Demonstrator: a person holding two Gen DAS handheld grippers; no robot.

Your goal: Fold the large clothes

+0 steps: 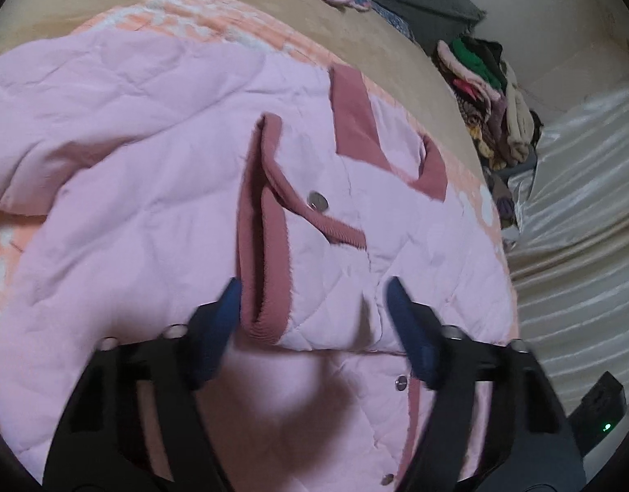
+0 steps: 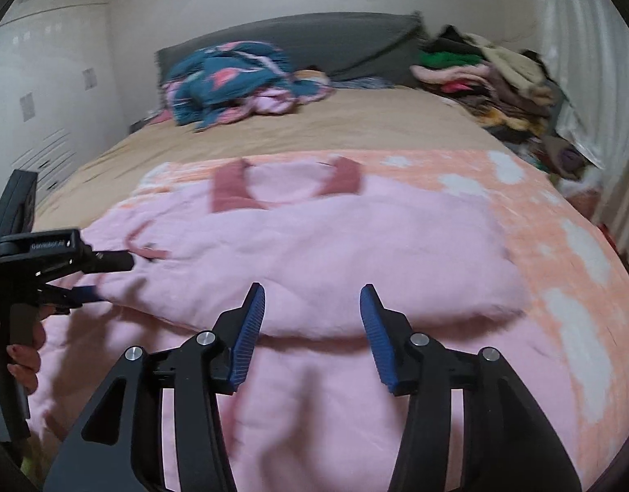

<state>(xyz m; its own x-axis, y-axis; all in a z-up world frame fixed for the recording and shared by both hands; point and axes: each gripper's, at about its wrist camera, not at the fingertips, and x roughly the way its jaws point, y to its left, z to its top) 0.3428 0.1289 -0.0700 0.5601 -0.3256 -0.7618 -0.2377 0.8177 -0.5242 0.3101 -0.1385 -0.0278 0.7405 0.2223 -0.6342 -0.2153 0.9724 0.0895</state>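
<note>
Dim, soft indoor light; gripper shadows fall on the quilted pink jacket [image 1: 150, 188]. Motion blur smears everything, and fisheye edges bend darkly.

tan sheet [image 2: 314, 127] open, clothes pile [image 2: 490, 82] right

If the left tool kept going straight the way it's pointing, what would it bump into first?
Most likely the pink jacket. The left tool points down at it, jaws apart, with the dark pink ribbed cuff of the folded-over sleeve lying between its tips. That cuff looks like first contact, though depth is hard to judge.
</note>
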